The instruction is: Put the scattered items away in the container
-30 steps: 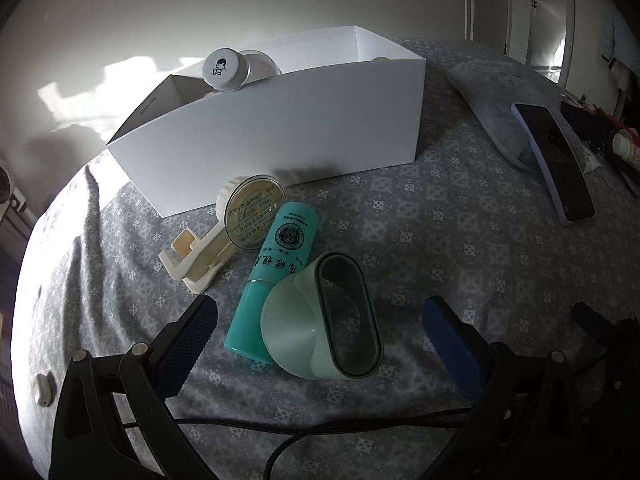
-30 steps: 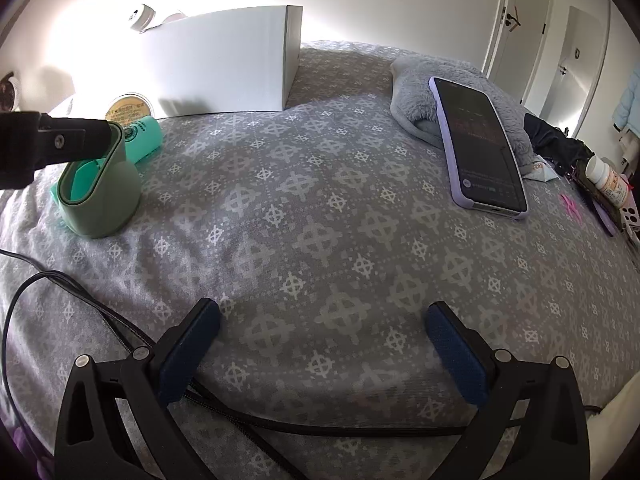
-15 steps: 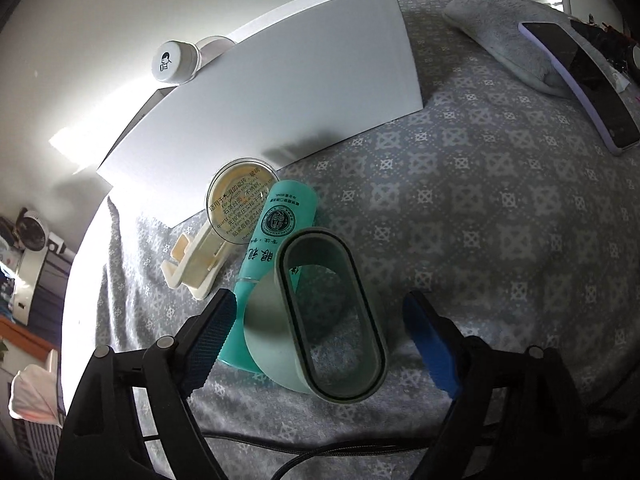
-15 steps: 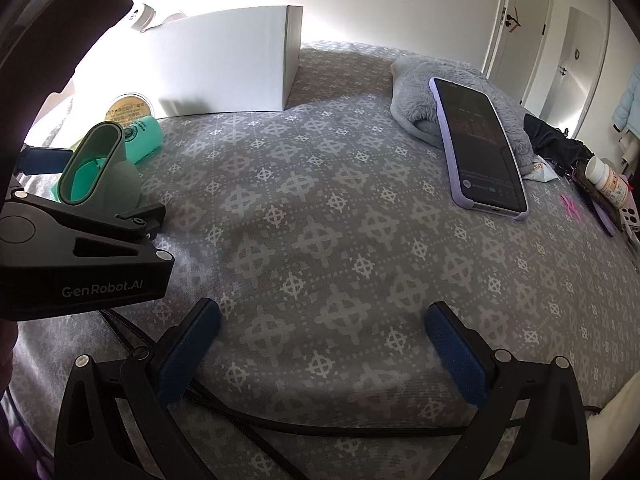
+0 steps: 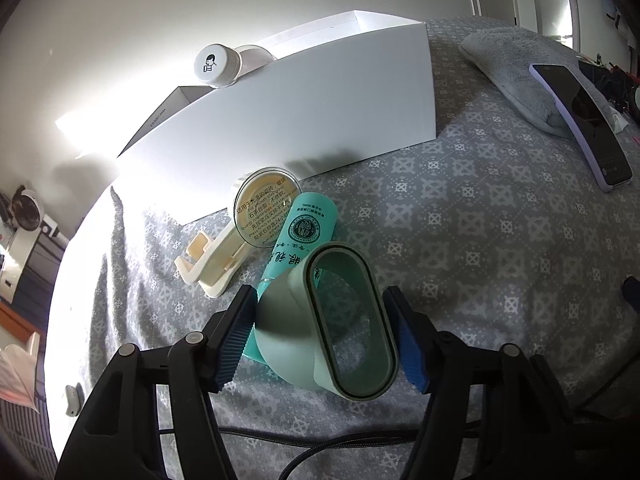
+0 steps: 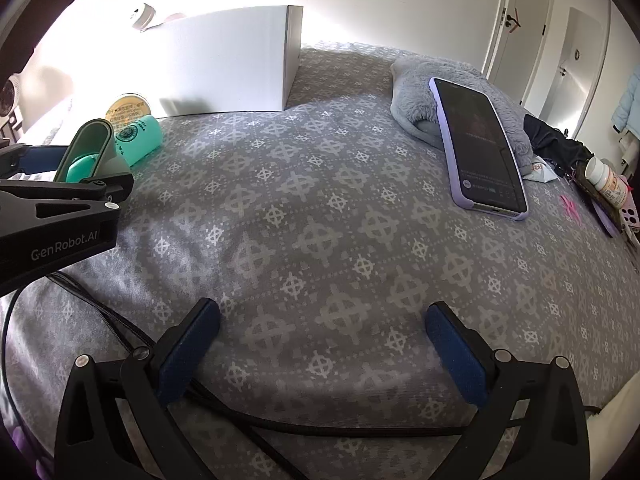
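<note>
The left tongs [image 5: 320, 336] are closing around a pale green oval cup [image 5: 332, 332] that lies on its side on the grey patterned bedspread [image 5: 460, 240], its open mouth turned toward the camera. Both blue pads sit right at the cup's flanks, left and right, though whether they press on it yet cannot be told. Just behind the cup, touching it, lies a teal tube [image 5: 304, 236] with printed characters, and beside that a round clear-lidded tin [image 5: 266, 206] resting on a cream plastic holder [image 5: 210, 262]. The white box [image 5: 304, 108] stands just beyond these, open at the top, with a white-capped bottle [image 5: 218, 65] poking over its far rim.

The right tongs [image 6: 322, 350] hover over bare bedspread with their pads wide apart and nothing between them (a black cable runs beneath them). Off to the right, a phone in a lilac case [image 6: 478, 146] leans on a grey plush cushion [image 6: 416, 96].
</note>
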`<state>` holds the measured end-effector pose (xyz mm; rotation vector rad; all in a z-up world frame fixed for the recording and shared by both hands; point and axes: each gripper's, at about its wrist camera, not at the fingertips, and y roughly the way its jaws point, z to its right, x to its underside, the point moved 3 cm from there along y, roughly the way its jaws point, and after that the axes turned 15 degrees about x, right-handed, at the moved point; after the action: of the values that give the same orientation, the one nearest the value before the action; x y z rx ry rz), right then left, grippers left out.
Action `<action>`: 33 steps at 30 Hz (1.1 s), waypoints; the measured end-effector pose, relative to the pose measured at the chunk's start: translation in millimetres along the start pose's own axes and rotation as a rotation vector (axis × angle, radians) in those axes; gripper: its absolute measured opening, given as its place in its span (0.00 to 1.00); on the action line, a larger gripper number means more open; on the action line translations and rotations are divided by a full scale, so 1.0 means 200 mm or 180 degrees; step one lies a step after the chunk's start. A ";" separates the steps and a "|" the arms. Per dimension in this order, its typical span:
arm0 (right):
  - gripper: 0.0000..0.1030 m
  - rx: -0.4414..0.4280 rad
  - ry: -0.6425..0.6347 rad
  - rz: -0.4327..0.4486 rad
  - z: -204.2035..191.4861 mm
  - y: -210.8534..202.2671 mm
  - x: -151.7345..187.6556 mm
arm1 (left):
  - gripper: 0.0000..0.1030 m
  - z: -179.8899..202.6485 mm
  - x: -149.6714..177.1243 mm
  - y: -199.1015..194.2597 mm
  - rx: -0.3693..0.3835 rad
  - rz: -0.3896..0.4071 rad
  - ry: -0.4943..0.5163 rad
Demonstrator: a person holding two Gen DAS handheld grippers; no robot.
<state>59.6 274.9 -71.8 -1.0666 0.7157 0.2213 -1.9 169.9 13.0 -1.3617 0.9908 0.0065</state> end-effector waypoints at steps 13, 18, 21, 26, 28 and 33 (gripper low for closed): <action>1.00 0.0000 -0.0002 0.0001 0.00 0.00 0.00 | 0.14 -0.02 -0.23 -0.20 0.0060 0.0556 -0.0081; 1.00 0.0001 -0.0004 0.0002 0.00 0.00 0.00 | 0.15 -0.10 -0.28 -0.24 0.0014 0.0723 -0.0338; 1.00 -0.0001 -0.0003 0.0003 0.00 0.01 0.00 | 0.73 -0.18 -0.24 -0.25 -0.0087 0.0766 -0.0521; 1.00 0.0002 -0.0004 0.0001 0.00 0.01 0.00 | 0.94 -0.22 -0.14 -0.28 -0.0058 0.0865 -0.0539; 1.00 0.0000 -0.0004 0.0002 -0.01 0.01 0.00 | 0.94 -0.16 -0.12 -0.25 0.0077 0.0794 -0.0345; 1.00 0.0001 0.0007 -0.0001 -0.01 0.01 0.00 | 0.94 0.03 -0.07 -0.17 0.0385 0.0595 0.0088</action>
<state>58.6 274.6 -73.0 -1.0668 0.7177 0.2199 11.5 172.5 48.0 -1.1583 1.1213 0.0675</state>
